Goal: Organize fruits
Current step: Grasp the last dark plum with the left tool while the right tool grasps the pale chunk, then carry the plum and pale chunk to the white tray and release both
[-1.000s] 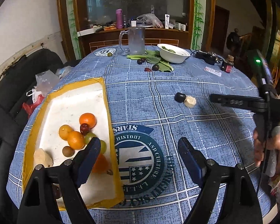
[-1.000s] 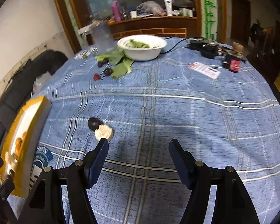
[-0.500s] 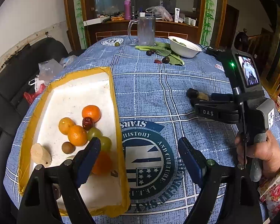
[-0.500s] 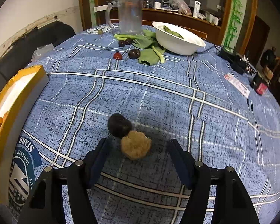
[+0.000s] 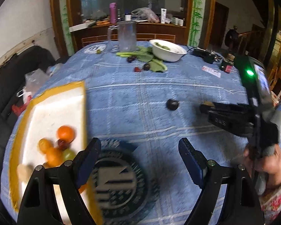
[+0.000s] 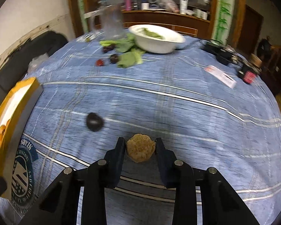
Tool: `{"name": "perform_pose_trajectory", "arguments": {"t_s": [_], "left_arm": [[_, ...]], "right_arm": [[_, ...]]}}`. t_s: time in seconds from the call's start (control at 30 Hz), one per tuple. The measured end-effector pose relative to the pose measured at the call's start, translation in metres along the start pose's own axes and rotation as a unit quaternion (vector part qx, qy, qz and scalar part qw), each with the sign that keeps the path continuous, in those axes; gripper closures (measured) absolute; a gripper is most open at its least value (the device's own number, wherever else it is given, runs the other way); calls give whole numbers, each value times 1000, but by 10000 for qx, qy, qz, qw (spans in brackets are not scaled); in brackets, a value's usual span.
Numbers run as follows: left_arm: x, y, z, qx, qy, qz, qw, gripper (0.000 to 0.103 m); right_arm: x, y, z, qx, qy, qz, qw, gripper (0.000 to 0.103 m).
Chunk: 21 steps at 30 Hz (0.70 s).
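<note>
Between right gripper (image 6: 140,146) fingers: tan fruit (image 6: 140,150).

White wall (image 5: 18,18) L; wood sideboard (image 5: 140,31) w/ window behind; dim light

Rough tan fruit (image 6: 140,150): round, pinched between right gripper's (image 6: 140,147) fingertips (image 6: 121,146), touching both. Dark plum (image 6: 94,121): on the cloth, ahead-left of those fingers, apart. Orange, yellow, green and dark-red fruits (image 5: 58,146): clustered in yellow-rimmed tray (image 5: 46,95), just left of the left finger (image 5: 90,153).
</note>
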<state>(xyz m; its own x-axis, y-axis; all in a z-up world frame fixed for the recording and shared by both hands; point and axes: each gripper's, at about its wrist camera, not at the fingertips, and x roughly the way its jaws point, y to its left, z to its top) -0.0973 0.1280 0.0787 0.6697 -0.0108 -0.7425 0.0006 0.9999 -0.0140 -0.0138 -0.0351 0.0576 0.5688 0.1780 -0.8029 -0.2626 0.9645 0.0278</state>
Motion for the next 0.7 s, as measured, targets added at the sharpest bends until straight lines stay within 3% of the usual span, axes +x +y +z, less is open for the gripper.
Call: {"name": "perform_pose_trajectory", "arguments": {"t_s": [0.17, 0.37, 0.47, 0.53, 0.7], "left_arm": [[50, -30, 24, 174, 150, -309, 9993, 19], [107, -46, 49, 35, 358, -552, 9978, 21], [125, -47, 55, 44, 417, -487, 9979, 39], [132, -49, 53, 165, 443, -424, 9980, 66], [127, -52, 49, 242, 294, -516, 9979, 79]], "right_arm": [[-3, -43, -4, 699, -30, 216, 9973, 69], [1, -54, -4, 930, 1, 416, 9948, 69], [3, -54, -5, 930, 26, 440, 9947, 69], [4, -54, -5, 920, 33, 439, 9948, 69], [6, -52, -4, 892, 33, 424, 9951, 69]]}}
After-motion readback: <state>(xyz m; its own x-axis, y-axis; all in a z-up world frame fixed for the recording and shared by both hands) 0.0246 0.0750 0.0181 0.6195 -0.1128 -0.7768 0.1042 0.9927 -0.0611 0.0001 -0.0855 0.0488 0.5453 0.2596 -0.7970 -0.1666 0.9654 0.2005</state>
